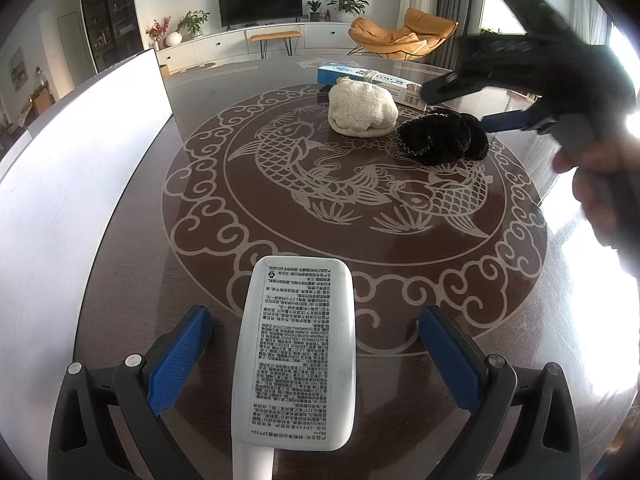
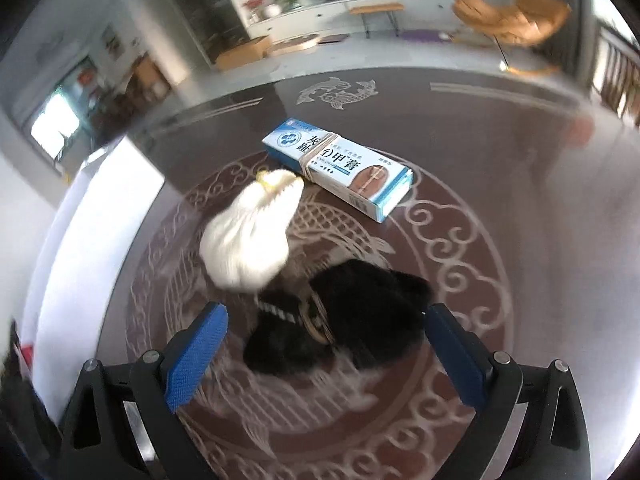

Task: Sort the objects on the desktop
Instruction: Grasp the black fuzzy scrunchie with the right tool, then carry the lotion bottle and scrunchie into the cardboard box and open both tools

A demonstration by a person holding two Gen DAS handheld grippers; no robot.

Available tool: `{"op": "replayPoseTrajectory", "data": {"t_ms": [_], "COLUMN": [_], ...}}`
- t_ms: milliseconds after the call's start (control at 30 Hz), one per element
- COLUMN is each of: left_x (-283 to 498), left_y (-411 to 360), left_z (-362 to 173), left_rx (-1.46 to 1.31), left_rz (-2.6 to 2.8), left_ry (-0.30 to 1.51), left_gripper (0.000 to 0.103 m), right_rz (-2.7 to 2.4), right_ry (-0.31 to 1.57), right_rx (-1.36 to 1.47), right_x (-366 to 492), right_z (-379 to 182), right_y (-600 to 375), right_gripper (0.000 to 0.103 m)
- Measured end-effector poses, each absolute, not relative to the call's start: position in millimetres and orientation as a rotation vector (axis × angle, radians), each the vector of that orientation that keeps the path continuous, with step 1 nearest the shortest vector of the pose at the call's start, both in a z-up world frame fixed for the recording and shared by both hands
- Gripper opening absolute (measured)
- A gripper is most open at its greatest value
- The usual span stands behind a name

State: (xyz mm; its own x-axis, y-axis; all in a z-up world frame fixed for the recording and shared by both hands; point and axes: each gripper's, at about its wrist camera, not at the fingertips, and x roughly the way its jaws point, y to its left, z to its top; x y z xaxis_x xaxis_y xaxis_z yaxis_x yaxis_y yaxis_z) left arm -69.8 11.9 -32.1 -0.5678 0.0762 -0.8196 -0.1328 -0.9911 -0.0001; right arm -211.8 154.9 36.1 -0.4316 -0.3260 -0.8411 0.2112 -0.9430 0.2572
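Observation:
A white sunscreen tube [image 1: 298, 356] with printed text lies on the table between the spread fingers of my left gripper [image 1: 316, 346], which is open and apart from it on both sides. A cream knit glove [image 1: 362, 109] [image 2: 253, 238], a black fuzzy glove [image 1: 444, 136] [image 2: 340, 320] and a blue-and-white ointment box [image 1: 370, 80] [image 2: 340, 168] lie at the table's far middle. My right gripper [image 2: 326, 350] is open and hovers just above the black glove, which sits between its fingers. The right gripper also shows in the left wrist view [image 1: 480, 104], at the right.
The table [image 1: 200, 216] is dark brown glass with a white carp pattern. A white box or board [image 1: 80, 152] stands along its left side, also in the right wrist view [image 2: 92, 232]. Behind are a TV stand and an orange chair [image 1: 404, 34].

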Motion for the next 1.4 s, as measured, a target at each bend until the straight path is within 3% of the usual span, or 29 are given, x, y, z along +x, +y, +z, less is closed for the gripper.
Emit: {"op": "replayPoseTrajectory", "data": {"t_ms": [100,200,267,400,533,600,667,833,1000,1300,1333,1400], "left_x": [-70,-70,-70,-70,-70,-70,-70,-64,-42,-54,-56,-55], "left_y": [12,12,12,12,12,12,12,10,-20,1,1,-2], "left_z": [-32,-32,-32,-32,-33,-33,-32,-31,-28,-27,-27,-23], "left_rx": [-1.396,-1.397,-1.397,-1.397,-1.396,-1.396,-1.396,-1.387,-1.399,-1.400,-1.380,-1.325], "left_rz": [2.680,2.680,2.680,2.680,2.680,2.680,2.677,2.610,2.568,2.600,2.621,2.648], "left_ry": [0.093,0.093,0.093,0.093,0.093,0.093,0.091,0.142,0.165,0.213,0.203,0.146], "left_gripper": [0.103,0.103,0.103,0.103,0.103,0.103,0.103,0.103,0.103,0.103,0.098,0.051], "right_rz": [-2.424,-2.460,-2.462,-2.442,-2.362,-2.255,-2.225,-2.315,-2.329,-2.340,-2.355,-2.373], "right_ry": [0.010,0.101,0.070,0.040,-0.197,-0.369,-0.428,-0.130,-0.107,-0.491,-0.540,-0.615], "right_rx": [1.502,1.439,1.424,1.439,1.477,1.457,1.448,1.441,1.418,1.461,1.470,1.479], "right_x": [-212,-194,-181,-128,-64,-36,-20,3,33,15,8,-3], "right_z": [20,24,26,24,24,25,25,26,23,24,23,23], "right_y": [140,144,151,165,183,195,201,202,209,195,190,182], "right_gripper": [0.097,0.073,0.068,0.070,0.090,0.091,0.091,0.091,0.092,0.093,0.093,0.093]}}
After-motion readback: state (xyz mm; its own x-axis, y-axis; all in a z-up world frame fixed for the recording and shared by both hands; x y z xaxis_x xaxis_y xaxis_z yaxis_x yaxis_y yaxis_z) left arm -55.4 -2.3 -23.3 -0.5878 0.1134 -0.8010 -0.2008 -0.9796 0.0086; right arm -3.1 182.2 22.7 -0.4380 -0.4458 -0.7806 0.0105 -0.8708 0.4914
